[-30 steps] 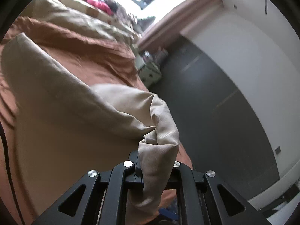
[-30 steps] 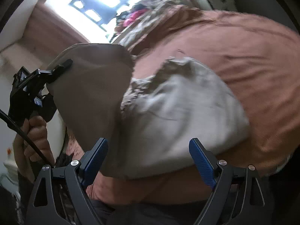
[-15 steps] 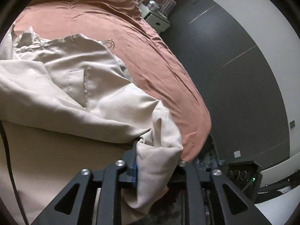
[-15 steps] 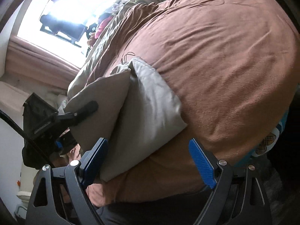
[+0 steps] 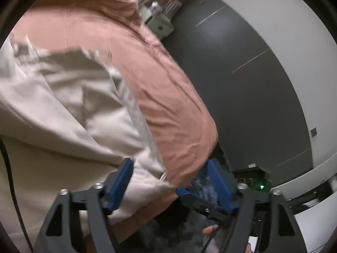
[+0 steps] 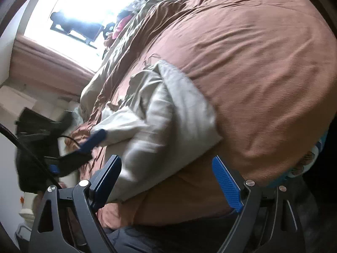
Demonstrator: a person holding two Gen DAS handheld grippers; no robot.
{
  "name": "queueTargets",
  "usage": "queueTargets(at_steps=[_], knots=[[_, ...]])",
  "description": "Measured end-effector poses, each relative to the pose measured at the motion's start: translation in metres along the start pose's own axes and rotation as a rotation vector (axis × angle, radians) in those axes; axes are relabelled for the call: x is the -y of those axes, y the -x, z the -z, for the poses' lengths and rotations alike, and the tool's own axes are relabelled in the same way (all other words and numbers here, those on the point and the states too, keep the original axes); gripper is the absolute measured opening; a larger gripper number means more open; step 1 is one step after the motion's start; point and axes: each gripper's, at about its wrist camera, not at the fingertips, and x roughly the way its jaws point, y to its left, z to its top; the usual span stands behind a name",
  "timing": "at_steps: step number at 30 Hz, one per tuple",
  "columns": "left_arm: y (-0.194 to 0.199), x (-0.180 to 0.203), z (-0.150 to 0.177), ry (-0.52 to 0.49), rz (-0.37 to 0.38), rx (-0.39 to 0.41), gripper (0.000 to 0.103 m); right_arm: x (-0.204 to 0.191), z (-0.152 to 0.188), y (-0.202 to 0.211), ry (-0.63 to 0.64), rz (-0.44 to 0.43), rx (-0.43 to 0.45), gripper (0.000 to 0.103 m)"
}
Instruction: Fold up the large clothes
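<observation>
Okay, left wrist view: the left hand-held gripper [image 5: 168, 186] is sitting wide, its jaws having just been opening. The beige garment [image 5: 63, 105] is lying on the bed [image 5: 168, 94], which is wearing a rust-brown cover. A corner of the garment is still lying between the blue pads [image 5: 120, 184], but they are not pressing on it; the cloth is brushing the left-side pad only. The garment is filling the left half of the frame, bunched and creased, its edge running down to the bed's near edge. Dark floor [image 5: 242, 94] and a white wall [image 5: 294, 31] are showing to the right. A small pale cabinet [image 5: 160, 24] is standing at the far end beside the bed. The frame is motion-blurred.

Right wrist view: the right hand-held gripper [image 6: 166, 181] is standing wide and gripping nothing. The garment [image 6: 168, 130] is lying folded in a thick bundle on the bed [image 6: 263, 73], near its near-left edge, its lower end falling between the gripper's pads without touching the right-side one; contact with the left-side pad I cannot tell. The left hand-held gripper [image 6: 84, 147] is showing at the left, blurred, one blue pad touching the bundle's left edge. A bright window [image 6: 84, 6] is glaring at top left.
</observation>
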Motion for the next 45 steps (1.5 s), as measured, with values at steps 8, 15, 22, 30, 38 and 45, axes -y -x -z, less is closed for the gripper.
queueTargets(at_steps=[8,15,22,30,38,45], knots=[[0.081,-0.051,0.002,0.05,-0.211,0.092,0.078,-0.018,-0.008,-0.046,0.102,0.079,-0.037,0.083],[0.119,-0.129,0.034,0.161,-0.434,0.102,0.078,-0.015,-0.017,-0.072,0.118,0.047,-0.052,0.015],[0.105,-0.169,0.059,0.255,-0.467,0.033,0.071,-0.024,-0.029,-0.041,0.163,-0.001,0.043,0.007],[0.084,-0.152,0.06,0.193,-0.394,0.01,0.055,0.008,-0.018,-0.021,0.115,0.044,0.093,0.006],[0.079,-0.156,0.058,0.181,-0.395,0.014,0.054,0.01,-0.011,-0.019,0.111,0.076,0.006,0.015],[0.085,-0.166,0.042,0.188,-0.375,0.072,0.054,-0.055,-0.027,0.013,0.343,0.227,0.093,0.073]])
